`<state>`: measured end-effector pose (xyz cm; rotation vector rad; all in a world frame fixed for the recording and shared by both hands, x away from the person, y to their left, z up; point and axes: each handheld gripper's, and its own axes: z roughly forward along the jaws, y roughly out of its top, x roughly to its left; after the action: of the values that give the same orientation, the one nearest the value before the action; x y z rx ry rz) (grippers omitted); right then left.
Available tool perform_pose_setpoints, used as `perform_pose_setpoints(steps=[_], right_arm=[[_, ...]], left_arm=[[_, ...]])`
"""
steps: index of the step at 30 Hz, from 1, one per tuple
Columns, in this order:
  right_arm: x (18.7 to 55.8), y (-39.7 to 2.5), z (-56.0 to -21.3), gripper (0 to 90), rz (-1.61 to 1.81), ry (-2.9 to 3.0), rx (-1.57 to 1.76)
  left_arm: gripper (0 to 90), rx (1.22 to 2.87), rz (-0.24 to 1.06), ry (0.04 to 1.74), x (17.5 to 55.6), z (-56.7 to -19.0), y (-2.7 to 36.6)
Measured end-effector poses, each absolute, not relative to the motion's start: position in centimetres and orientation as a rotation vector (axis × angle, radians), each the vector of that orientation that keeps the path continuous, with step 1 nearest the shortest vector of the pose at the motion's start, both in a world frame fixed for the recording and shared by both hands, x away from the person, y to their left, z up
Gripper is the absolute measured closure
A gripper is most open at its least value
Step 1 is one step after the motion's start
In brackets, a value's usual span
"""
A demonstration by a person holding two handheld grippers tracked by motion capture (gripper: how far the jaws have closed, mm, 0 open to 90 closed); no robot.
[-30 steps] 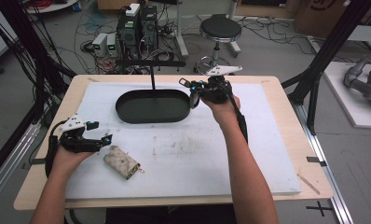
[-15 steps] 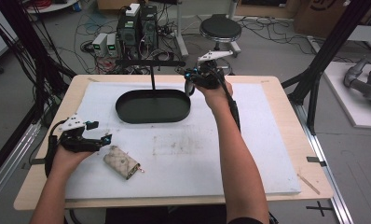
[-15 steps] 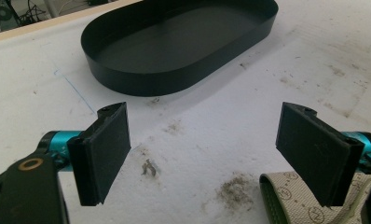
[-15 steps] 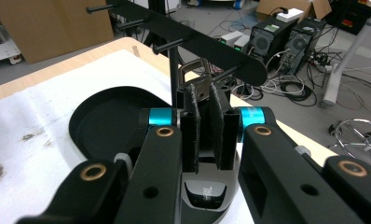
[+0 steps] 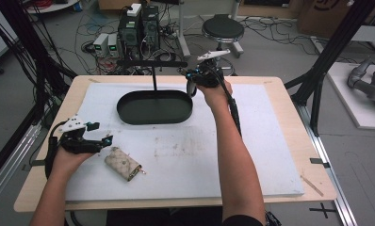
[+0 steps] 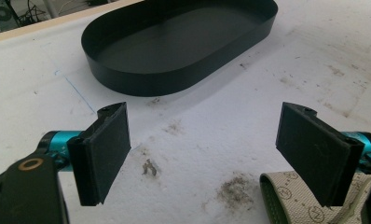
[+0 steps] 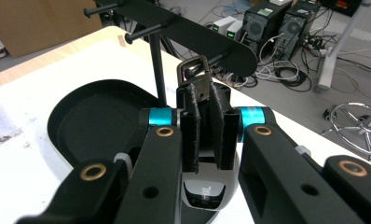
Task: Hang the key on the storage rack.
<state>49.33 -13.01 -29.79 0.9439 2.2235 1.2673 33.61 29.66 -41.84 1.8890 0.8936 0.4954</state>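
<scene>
From above, the right gripper (image 5: pixel 191 77) is raised at the right end of the black rack (image 5: pixel 152 63) behind the oval tray (image 5: pixel 155 107). The left gripper (image 5: pixel 89 141) rests on the surface (image 5: pixel 270 155), just left of the beige wallet (image 5: pixel 123 164).

Left gripper view: fingers (image 6: pixel 104 154) spread wide, wallet (image 6: pixel 300 205) beside the right one.

Right gripper view: fingers (image 7: pixel 191 126) narrow, clamping a key fob (image 7: pixel 203 186) whose metal ring (image 7: pixel 193 67) sits by a rack peg.

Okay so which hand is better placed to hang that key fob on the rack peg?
Right. The right gripper is shut on the key fob, its metal ring raised beside the rack pegs. The left gripper is open, low on the mat by the pouch.
</scene>
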Motion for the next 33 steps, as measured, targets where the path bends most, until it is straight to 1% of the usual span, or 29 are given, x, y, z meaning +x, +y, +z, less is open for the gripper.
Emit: perform_pose_setpoints(steps=[10,14,15,19,21,23,25,26,27,31,33], right_arm=[[50.0,-12.7,-30.6,84.2,1.232,2.219,0.992],[50.2,-12.6,-30.8,82.4,1.235,2.212,1.010],[50.2,-12.6,-30.9,80.9,1.232,2.207,1.006],[50.0,-12.7,-30.6,67.9,1.251,2.182,0.998],[49.8,-12.9,-30.3,66.2,1.225,2.192,0.987],[49.5,-13.0,-30.1,61.3,1.199,2.210,0.973],[48.9,-13.3,-30.0,59.0,1.190,2.211,0.953],[48.3,-13.8,-30.0,53.0,1.214,2.190,0.940],[48.3,-13.8,-30.0,53.0,1.214,2.190,0.940],[46.7,-15.2,-30.1,42.2,1.224,2.188,0.948],[46.4,-15.6,-30.1,41.7,1.236,2.180,0.936]], left_arm=[[17.6,1.889,0.496,0.893,33.6,-41.8,29.7],[17.6,1.888,0.496,0.895,33.6,-41.8,29.7],[17.6,1.890,0.497,0.894,33.6,-41.8,29.8],[17.6,1.895,0.495,0.896,33.6,-41.9,29.8],[17.6,1.893,0.494,0.895,33.6,-41.9,29.8],[17.5,1.894,0.494,0.894,33.6,-41.9,29.8],[17.5,1.893,0.496,0.895,33.6,-41.8,29.7],[17.5,1.893,0.497,0.892,33.6,-41.8,29.7],[17.5,1.893,0.497,0.891,33.6,-41.8,29.7],[17.5,1.899,0.498,0.889,33.6,-41.8,29.6],[17.5,1.900,0.496,0.888,33.6,-41.8,29.5]])
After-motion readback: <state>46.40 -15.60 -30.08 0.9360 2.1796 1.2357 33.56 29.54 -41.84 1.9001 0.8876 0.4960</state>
